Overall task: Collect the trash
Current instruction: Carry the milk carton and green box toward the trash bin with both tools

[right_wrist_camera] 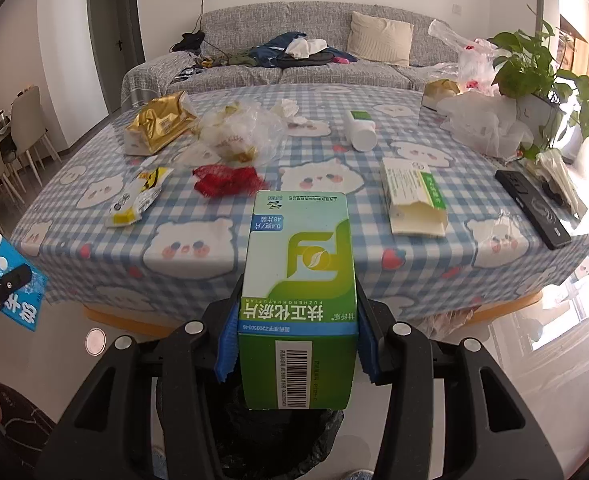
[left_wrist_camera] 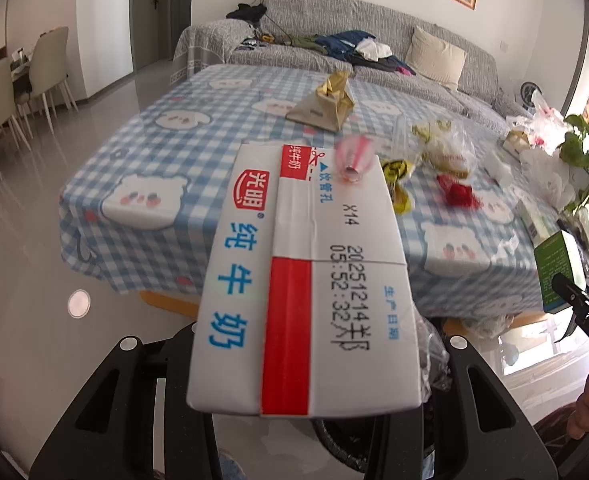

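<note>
Cartons, two, are held one per tool, off the near edge of the worktop (right_wrist_camera: 414, 280) and above a bin.

Milk carton (left_wrist_camera: 306, 280): white, red and blue, clamped across its sides by the left gripper (left_wrist_camera: 306, 360), jaws partly closed on it. It is judged empty, hence light and easily crushed; its glossy faces may slip, so a hold across the flat sides near the base is preferred.

Green box (right_wrist_camera: 300, 300): thin card, clamped between the blue pads (right_wrist_camera: 226, 344) of the right gripper (right_wrist_camera: 294, 344), jaws partly closed on it. It is judged light, fairly stiff but dentable, and is best taken across the narrow sides.

Bin (right_wrist_camera: 286, 432): lined with a black bag, seen directly below both cartons; its contents cannot be told.

Trash left on the worktop: a gold wrapper (right_wrist_camera: 158, 128), a clear bag (right_wrist_camera: 242, 132) with scraps inside, red netting (right_wrist_camera: 226, 180), a yellow-and-white packet (right_wrist_camera: 138, 196), an opened box (right_wrist_camera: 414, 200) and a white bottle (right_wrist_camera: 362, 128) lying on its side. All are judged light; the films are soft and crumple readily.
</note>
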`<state>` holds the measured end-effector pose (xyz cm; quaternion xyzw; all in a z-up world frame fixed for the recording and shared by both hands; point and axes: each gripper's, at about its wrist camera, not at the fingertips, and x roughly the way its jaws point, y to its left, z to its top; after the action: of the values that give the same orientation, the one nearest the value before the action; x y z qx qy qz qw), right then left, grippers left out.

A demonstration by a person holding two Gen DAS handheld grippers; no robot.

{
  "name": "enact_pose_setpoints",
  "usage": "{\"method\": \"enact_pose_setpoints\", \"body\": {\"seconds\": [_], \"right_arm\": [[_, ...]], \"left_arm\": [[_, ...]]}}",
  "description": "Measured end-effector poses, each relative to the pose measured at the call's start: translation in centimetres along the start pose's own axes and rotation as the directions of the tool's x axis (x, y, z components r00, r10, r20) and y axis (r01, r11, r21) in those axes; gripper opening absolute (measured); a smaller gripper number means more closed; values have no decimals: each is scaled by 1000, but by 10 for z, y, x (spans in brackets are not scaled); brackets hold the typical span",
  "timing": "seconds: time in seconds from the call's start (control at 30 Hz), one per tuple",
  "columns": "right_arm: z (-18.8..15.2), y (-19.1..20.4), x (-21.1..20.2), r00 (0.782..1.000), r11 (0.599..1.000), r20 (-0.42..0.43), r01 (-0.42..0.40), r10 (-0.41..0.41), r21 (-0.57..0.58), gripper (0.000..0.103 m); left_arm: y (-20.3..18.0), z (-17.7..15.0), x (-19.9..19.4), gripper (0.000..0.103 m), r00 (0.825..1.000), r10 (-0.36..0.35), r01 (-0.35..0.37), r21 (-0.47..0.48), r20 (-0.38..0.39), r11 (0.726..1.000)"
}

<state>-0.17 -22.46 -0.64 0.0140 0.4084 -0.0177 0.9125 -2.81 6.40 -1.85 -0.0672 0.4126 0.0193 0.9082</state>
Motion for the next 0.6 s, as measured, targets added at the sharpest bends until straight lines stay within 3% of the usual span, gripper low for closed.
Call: {"method": "enact_pose_setpoints", "body": {"seconds": [0.6], "right_arm": [[-48,17,-7,998,1000,-52,-25,25,-12,45]], "left_arm": [[-1,-48,0,39,998,27,-25,27,-57,999]]}}
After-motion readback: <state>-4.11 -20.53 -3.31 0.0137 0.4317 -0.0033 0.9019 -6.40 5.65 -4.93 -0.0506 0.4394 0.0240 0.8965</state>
